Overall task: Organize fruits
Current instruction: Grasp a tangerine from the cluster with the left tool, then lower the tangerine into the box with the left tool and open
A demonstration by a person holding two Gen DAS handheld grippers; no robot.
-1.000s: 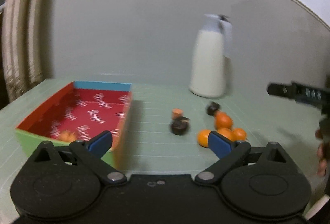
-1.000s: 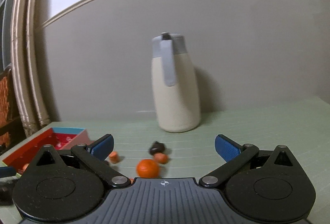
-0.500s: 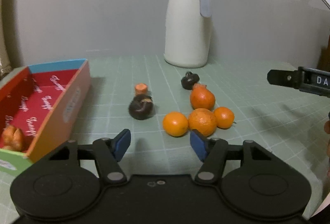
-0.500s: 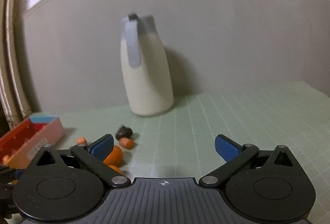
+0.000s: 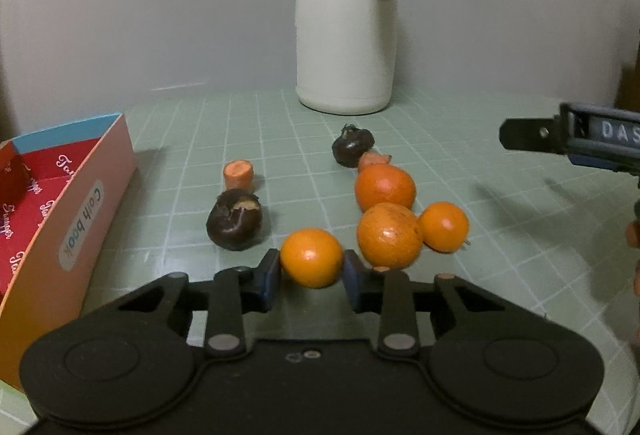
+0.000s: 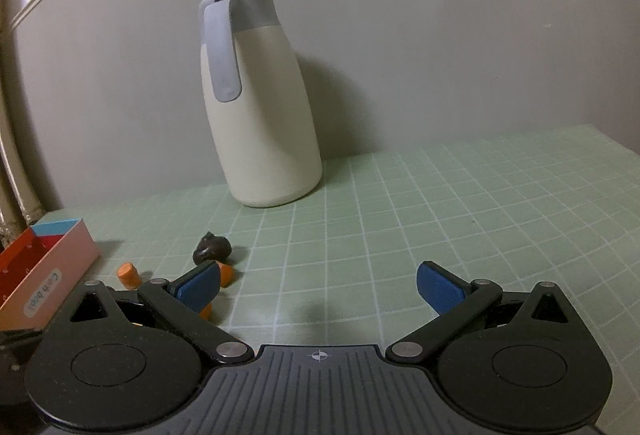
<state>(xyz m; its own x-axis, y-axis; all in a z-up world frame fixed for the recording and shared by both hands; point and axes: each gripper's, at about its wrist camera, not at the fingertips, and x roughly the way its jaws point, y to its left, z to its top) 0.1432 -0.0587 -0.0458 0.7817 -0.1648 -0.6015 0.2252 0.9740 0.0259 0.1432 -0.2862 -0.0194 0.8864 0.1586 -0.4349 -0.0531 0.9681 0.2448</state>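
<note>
Between the blue pads of the left gripper (image 5: 311, 277), one small orange (image 5: 311, 257) is clamped; the jaws have just been closing onto it, and both pads are seen pressed to its sides while it rests on the green grid mat (image 5: 500, 235).

Step in hand, judged: secure grip, then lift toward the red cardboard box (image 5: 76, 219) at the left. A straight upward lift is advised before any sideways travel, since a larger orange (image 5: 389, 235) sits just beside the right pad and could be nudged and rolled.

Right gripper (image 6: 318, 285): jaws held wide apart, nothing between them, poised above bare mat.

Other items listed:
- two further oranges (image 5: 385, 186) (image 5: 444, 226), clustered and touching;
- dark chestnut-like fruit (image 5: 234, 219), just left of the held orange, lying along the path to the box;
- second dark fruit (image 5: 353, 146), farther back;
- carrot stub (image 5: 238, 174);
- cream jug with grey handle (image 5: 346, 27), at the wall, well apart.
</note>
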